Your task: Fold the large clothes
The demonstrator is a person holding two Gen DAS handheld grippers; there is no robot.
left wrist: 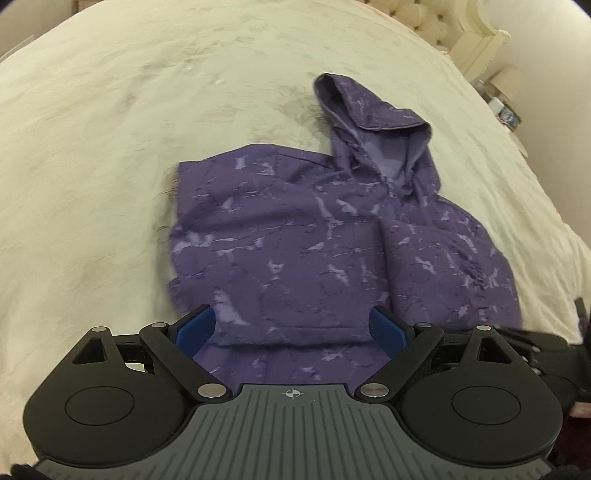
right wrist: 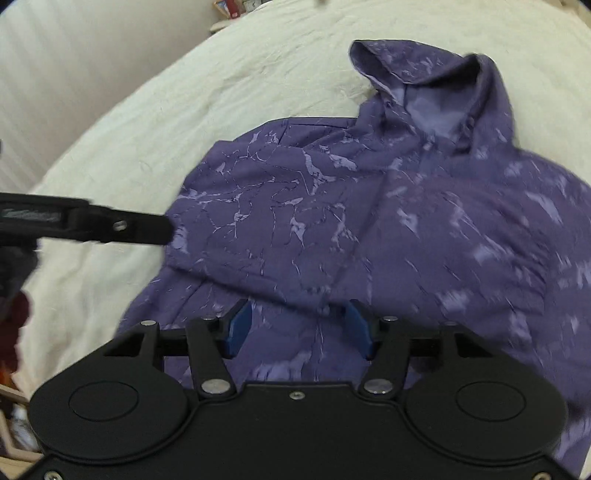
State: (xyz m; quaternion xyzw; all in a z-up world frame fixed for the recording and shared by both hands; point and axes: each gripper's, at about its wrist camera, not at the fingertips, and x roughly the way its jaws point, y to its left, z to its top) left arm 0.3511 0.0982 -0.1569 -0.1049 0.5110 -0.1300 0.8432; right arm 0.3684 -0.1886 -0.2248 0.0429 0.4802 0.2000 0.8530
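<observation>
A purple marbled hoodie [left wrist: 295, 236] lies partly folded on a cream bedspread [left wrist: 110, 147], its hood [left wrist: 373, 122] pointing away. My left gripper [left wrist: 293, 325] is open, its blue pads [left wrist: 195, 328] spread over the hoodie's near folded edge, holding nothing. My right gripper [right wrist: 297, 328] is open too, pads [right wrist: 240, 328] apart just above the hoodie [right wrist: 369, 221] near a fold line. The left gripper's black finger [right wrist: 110, 225] shows in the right wrist view at the left, its tip at the garment's left edge. The hood [right wrist: 436, 92] lies at the far side.
A cream tufted headboard [left wrist: 436, 22] and a bedside shelf with small items [left wrist: 506, 107] stand at the far right. A wall [right wrist: 55, 74] runs along the bed's left side. Clutter [right wrist: 14, 424] sits on the floor below the bed's near edge.
</observation>
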